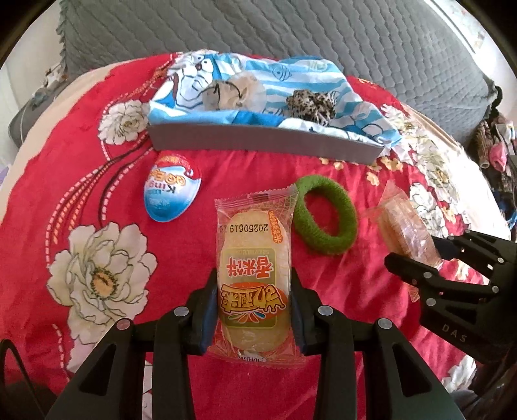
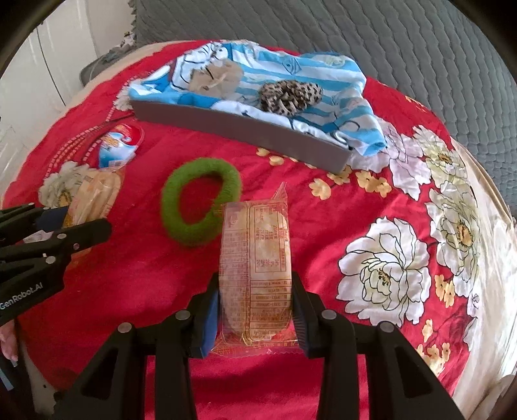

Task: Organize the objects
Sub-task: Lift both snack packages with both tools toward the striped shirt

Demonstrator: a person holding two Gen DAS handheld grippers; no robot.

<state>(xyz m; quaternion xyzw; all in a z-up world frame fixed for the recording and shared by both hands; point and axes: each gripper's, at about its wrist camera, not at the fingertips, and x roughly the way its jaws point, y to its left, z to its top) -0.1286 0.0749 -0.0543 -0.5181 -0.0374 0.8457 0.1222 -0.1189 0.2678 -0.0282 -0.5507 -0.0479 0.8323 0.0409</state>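
My left gripper (image 1: 254,286) is shut on a clear rice-cracker packet (image 1: 253,239) with a yellow and orange label, held lifted above the red floral cloth (image 1: 97,181). My right gripper (image 2: 257,287) is shut on a second cracker packet (image 2: 255,245), its printed back facing me. Each gripper shows in the other's view: the right one (image 1: 416,255) with its packet (image 1: 404,226), the left one (image 2: 69,219) with its packet (image 2: 97,190). A green hair ring (image 1: 324,216) (image 2: 200,202) lies on the cloth between them. A blue and red egg-shaped snack (image 1: 173,190) (image 2: 119,147) lies further left.
A grey tray (image 1: 258,142) (image 2: 242,126) stands at the back, lined with a blue and white cartoon cloth (image 1: 290,77). In it lie a beige scrunchie (image 1: 232,90) and a leopard-print scrunchie (image 1: 311,103) (image 2: 290,93). A grey quilted cushion (image 1: 290,29) rises behind.
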